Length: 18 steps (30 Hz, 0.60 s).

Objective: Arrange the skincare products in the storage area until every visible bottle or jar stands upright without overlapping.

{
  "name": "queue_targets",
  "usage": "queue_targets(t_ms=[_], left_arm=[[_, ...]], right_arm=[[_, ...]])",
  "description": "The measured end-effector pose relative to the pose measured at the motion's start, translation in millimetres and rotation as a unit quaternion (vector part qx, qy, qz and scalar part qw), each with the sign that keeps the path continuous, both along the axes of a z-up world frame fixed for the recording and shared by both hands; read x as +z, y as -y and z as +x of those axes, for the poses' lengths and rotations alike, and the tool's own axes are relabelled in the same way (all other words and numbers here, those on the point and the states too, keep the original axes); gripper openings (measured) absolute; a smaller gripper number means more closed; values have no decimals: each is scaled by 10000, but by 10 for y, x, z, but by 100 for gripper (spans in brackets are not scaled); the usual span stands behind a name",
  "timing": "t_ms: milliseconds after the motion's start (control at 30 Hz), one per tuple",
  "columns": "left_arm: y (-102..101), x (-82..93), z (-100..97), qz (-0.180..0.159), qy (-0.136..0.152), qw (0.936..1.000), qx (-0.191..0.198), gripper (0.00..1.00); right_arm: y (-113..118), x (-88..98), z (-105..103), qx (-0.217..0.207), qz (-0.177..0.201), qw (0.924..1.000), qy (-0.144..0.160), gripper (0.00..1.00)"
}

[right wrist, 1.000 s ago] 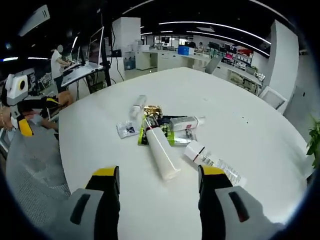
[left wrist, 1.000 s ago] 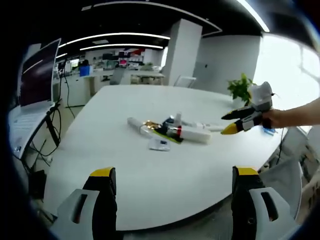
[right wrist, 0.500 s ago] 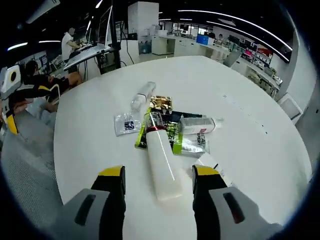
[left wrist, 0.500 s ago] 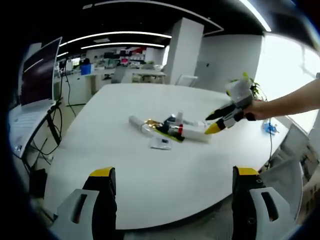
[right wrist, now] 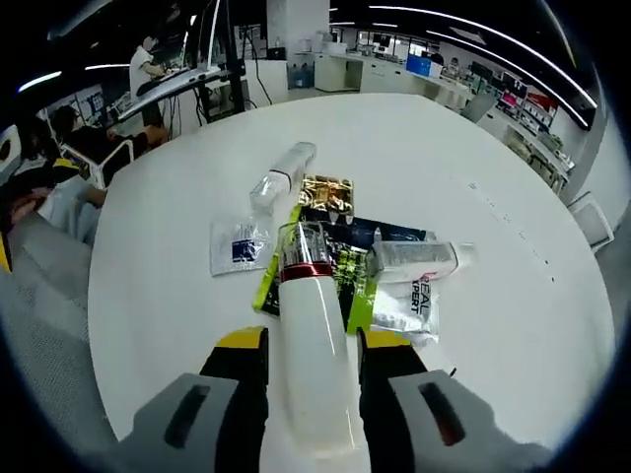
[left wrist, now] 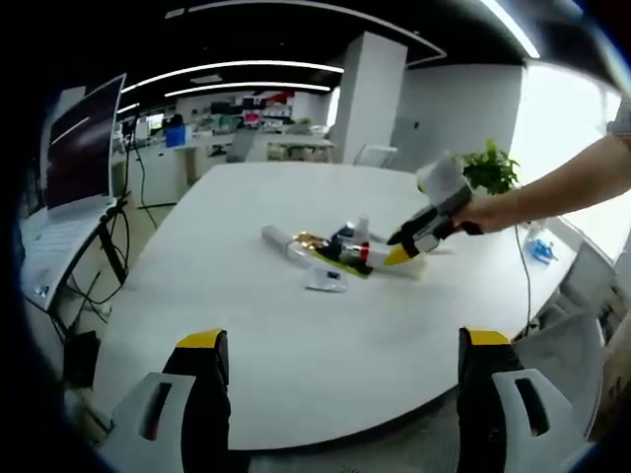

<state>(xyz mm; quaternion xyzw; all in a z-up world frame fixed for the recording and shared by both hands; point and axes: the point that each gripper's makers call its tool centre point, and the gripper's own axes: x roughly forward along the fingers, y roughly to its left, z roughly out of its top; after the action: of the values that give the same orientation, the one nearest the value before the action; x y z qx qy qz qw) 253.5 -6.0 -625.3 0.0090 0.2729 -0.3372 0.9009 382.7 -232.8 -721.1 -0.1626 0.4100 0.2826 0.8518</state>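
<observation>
The right gripper (right wrist: 307, 344) straddles a lying white bottle (right wrist: 314, 367), jaws close beside it, contact unclear. The left gripper (left wrist: 342, 345) hangs spread, well short of the pile.

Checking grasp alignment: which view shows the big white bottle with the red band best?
The right gripper view: the white bottle lies on its side between that hand-held gripper's jaws, red band and clear cap plain. In the left gripper view the bottle is small, far off and partly hidden behind the right hand-held gripper.
</observation>
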Motion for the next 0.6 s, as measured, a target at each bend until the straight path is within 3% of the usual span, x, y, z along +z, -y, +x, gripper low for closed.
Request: queue_targets(t_ms=[233, 367, 500, 567, 600], left_arm=[[-36, 6, 22, 29, 37, 9999, 108, 95], [-54, 13, 33, 3, 40, 9998, 174, 95], [-52, 11, 35, 7, 40, 9998, 178, 95], [-49, 6, 32, 24, 36, 9999, 158, 95], [-47, 4, 30, 30, 34, 9999, 153, 95]], right_arm=[[-114, -64, 49, 228, -227, 9991, -283, 30], [-141, -129, 5, 515, -717, 9951, -454, 29], [-132, -185, -34, 850, -1270, 9861, -650, 30], [-197, -227, -121, 1125, -1267, 9821, -818, 31], [-185, -209, -67, 952, -1234, 9849, -752, 31]])
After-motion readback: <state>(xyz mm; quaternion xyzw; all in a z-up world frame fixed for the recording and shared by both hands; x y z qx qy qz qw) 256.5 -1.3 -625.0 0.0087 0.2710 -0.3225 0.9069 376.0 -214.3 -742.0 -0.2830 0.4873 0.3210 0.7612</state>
